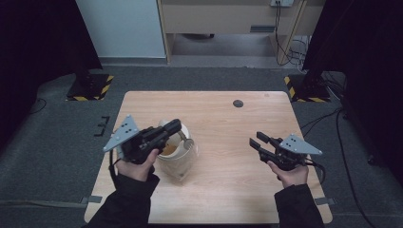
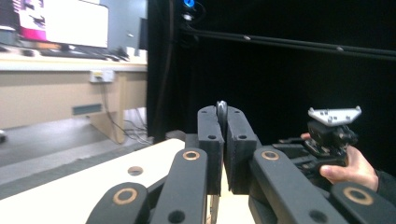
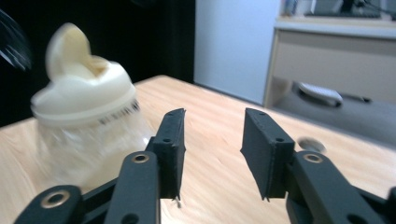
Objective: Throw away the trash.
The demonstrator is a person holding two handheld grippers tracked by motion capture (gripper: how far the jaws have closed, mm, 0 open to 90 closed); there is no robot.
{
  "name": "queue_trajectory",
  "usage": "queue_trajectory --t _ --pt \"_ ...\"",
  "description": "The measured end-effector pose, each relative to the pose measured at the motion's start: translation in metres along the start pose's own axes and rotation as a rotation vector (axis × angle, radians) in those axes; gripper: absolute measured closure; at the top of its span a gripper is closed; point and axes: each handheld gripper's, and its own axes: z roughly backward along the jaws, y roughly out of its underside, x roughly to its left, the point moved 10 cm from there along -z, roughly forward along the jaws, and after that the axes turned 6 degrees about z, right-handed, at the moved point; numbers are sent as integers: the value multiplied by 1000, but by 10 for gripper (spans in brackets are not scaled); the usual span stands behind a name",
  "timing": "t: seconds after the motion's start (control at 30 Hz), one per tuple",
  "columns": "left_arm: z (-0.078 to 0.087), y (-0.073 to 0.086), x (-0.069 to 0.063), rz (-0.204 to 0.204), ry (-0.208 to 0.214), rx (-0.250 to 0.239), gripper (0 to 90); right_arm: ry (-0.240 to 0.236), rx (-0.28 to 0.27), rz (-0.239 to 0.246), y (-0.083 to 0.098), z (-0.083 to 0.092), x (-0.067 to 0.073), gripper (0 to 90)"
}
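One spoon (image 2: 221, 109), seemingly, being pinched by left gripper (image 1: 173, 127) above jar (image 1: 177, 153); right gripper (image 1: 255, 139) spread, empty, approaching jar next.

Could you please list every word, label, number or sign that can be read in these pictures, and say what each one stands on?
None can be read.
Dark print runs along the rim of the cream lid on the clear container: too blurred to read.
The monitor screen shows coloured patches: too small to read.
Yellow-and-black hazard stripes mark the floor plates: no words.

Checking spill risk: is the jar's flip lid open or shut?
Open. The jar has its cream flap raised above the cap in the right gripper view, uncovering the spout.
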Motion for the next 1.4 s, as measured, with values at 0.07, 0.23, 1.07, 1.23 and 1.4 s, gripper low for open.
queue_trajectory --t 0.07,0.23,1.07,1.23,1.4 --pt "18 -3 13 4 -33 -23 865 14 24 -8 9 1 -6 560" --pt "44 3 41 10 -102 -35 865 57 71 -40 29 2 -21 490" --pt "43 47 92 -22 -238 13 865 91 188 -30 66 -4 -34 387" --pt "38 55 94 -19 -229 18 865 86 191 -24 67 -5 -34 388" --pt "31 66 98 9 -211 34 757 83 193 -23 67 -5 -34 389"
